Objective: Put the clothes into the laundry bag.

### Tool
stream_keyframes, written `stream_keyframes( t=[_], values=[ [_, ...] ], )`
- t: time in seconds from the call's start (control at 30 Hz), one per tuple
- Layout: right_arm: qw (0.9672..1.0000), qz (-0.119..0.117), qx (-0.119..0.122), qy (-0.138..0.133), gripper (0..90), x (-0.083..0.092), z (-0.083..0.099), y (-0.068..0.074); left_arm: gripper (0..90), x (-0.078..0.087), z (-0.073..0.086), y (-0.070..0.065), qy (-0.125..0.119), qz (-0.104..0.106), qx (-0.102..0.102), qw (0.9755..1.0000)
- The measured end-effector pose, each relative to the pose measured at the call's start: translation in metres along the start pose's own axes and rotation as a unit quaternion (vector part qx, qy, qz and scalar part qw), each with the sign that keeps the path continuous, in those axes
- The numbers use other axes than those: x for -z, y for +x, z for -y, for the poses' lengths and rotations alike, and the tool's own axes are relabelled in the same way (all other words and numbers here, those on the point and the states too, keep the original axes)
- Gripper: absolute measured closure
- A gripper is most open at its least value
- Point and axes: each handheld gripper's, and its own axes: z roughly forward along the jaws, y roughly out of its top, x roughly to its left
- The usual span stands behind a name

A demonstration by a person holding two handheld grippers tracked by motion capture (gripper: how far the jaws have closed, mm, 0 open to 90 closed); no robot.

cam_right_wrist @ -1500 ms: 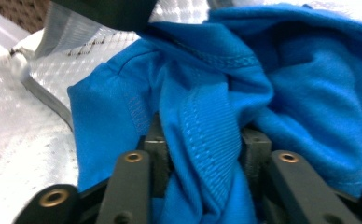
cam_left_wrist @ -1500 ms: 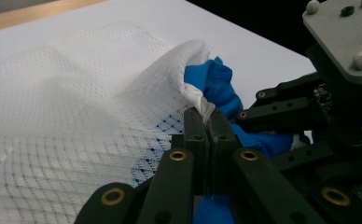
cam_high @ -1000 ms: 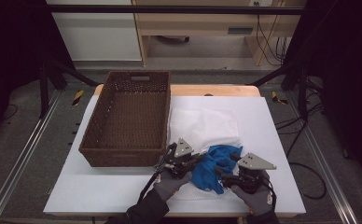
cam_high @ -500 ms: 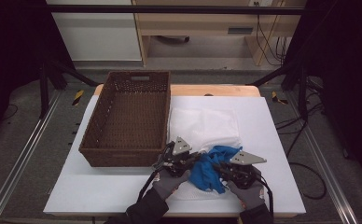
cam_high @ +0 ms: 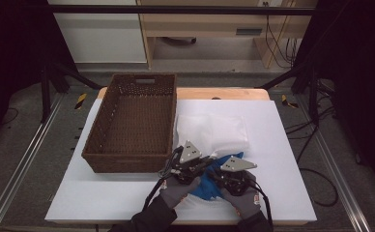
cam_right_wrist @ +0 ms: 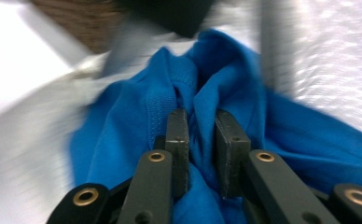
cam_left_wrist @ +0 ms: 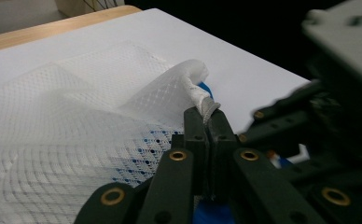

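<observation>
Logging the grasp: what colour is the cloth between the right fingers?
Bright blue cloth, clearest in the right gripper view.

A brown woven wicker basket (cam_high: 127,126), rectangular with a cut-out handle in its far wall, stands on the left part of a white tabletop sheet (cam_high: 277,145). Behind the sheet a strip of light wooden table edge (cam_high: 224,93) shows. Grey floor lies around the table, with metal rails (cam_high: 11,181) along both sides. Farther back stand a white cabinet (cam_high: 101,34) and a pale wooden desk (cam_high: 209,26), and black cables (cam_high: 275,41) hang at its right.
</observation>
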Motion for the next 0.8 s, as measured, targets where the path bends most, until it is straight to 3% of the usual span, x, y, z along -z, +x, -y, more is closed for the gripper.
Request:
stream_keyframes(
  t=[0.03,0.1,0.2,0.27,0.3,0.43,0.5,0.53,0.57,0.63,0.73,0.77,0.8],
  values=[
    [0.9993,0.037,-0.004,0.01,76.5,-0.009,0.0,-0.003,88.8,0.0,0.003,-0.002,0.0,0.001,-0.001,1.0],
    [0.9989,0.045,-0.004,0.011,75.4,-0.012,0.001,-0.005,88.8,-0.001,0.006,-0.002,0.002,0.001,0.001,1.0],
    [0.9994,0.032,-0.011,-0.002,69.2,-0.011,0.004,-0.007,88.8,-0.003,0.012,0.002,0.006,-0.002,0.005,1.0],
    [0.9995,0.024,-0.01,-0.018,64.7,-0.002,0.005,-0.007,88.7,-0.003,0.015,0.006,0.007,-0.001,0.014,0.9999],
    [0.9991,0.008,-0.015,-0.039,59.8,0.012,0.005,-0.008,88.7,-0.003,0.016,0.007,0.008,-0.003,0.015,0.9998],
    [0.998,0.006,-0.017,-0.061,52.2,0.032,0.009,-0.012,88.7,-0.002,0.019,0.011,0.01,-0.006,0.017,0.9998],
    [0.9973,0.008,-0.022,-0.069,43.2,0.038,0.013,-0.013,88.7,-0.002,0.019,0.011,0.012,-0.007,0.018,0.9998],
    [0.9975,-0.003,-0.027,-0.066,31.0,0.036,0.017,-0.012,88.7,-0.003,0.019,0.01,0.012,-0.008,0.017,0.9997],
    [0.9975,-0.003,-0.027,-0.066,31.0,0.036,0.017,-0.012,88.7,-0.003,0.019,0.01,0.014,-0.007,0.017,0.9997],
    [0.9985,-0.019,-0.024,-0.047,22.3,0.022,0.019,-0.002,88.7,-0.003,0.019,0.01,0.013,-0.007,0.017,0.9997],
    [0.9993,-0.019,-0.016,-0.027,20.4,0.01,0.02,0.006,88.8,-0.003,0.019,0.011,0.01,-0.007,0.018,0.9998],
    [0.9999,-0.007,-0.006,-0.009,24.9,0.001,0.022,0.009,88.7,-0.002,0.019,0.012,0.009,-0.007,0.02,0.9997],
    [0.9999,-0.007,-0.006,-0.009,24.9,0.001,0.022,0.009,88.7,-0.002,0.019,0.012,0.009,-0.007,0.02,0.9997]
  ],
)
